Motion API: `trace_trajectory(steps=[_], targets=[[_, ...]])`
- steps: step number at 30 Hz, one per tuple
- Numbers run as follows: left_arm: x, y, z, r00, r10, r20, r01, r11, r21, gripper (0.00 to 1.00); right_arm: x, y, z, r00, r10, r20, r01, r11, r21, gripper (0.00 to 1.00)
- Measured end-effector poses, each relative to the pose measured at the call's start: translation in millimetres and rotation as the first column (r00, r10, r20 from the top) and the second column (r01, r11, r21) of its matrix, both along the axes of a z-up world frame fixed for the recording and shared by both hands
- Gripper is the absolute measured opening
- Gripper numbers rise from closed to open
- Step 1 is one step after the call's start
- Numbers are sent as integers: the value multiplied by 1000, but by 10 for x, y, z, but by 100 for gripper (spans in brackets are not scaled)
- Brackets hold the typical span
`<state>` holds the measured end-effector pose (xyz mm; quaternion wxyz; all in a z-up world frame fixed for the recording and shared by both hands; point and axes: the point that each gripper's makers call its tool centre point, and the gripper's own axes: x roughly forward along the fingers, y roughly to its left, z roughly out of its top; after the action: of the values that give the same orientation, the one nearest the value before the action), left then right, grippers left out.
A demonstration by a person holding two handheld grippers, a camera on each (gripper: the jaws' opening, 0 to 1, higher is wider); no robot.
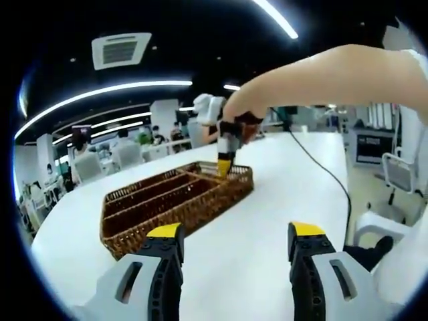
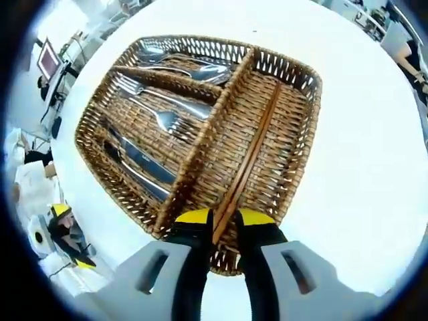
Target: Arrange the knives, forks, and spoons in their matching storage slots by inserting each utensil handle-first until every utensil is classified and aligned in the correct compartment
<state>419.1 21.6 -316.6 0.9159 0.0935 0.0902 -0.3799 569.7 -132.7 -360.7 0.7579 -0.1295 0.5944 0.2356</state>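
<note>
In the right gripper view we see our right gripper (image 2: pixel 223 224) closed on a pair of thin brown chopsticks (image 2: pixel 249 157), which leave the yellow-tipped jaws and run straight away from us, lengthwise down the wide compartment at the right side of the wicker tray (image 2: pixel 304 144). The tray is woven brown rattan with rounded corners, resting on the white desk (image 2: pixel 361 93). Left of the central divider lie three narrower slots: shiny steel spoons (image 2: pixel 194 67) in the far one, forks (image 2: pixel 157 110) in the middle, dark-handled knives (image 2: pixel 144 164) in the near one, all lying along their slots. In the left gripper view our left gripper (image 1: pixel 235 242) hangs open above bare desk, well short of the tray's near corner.
</note>
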Motion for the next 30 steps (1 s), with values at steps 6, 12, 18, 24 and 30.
trace_trajectory(steps=[6,12,18,24,30], targets=[[23,-27,14,1000,-12,-27,12,1000,-4,65,31,64,103,994,81,69,-84,996,35,15],[12,-80,-1,999,-25,-45,25,1000,-7,67,59,130,121,981,145,129,-157,984,88,15],[27,-124,-21,997,-41,-58,40,999,-21,68,2,203,153,956,200,215,-232,964,134,16],[77,-131,-2,996,-54,-69,49,996,-68,70,-5,260,204,915,238,326,-304,938,165,16],[126,-117,-16,995,-53,-83,45,995,-90,71,-39,314,239,878,247,409,-349,916,196,20]])
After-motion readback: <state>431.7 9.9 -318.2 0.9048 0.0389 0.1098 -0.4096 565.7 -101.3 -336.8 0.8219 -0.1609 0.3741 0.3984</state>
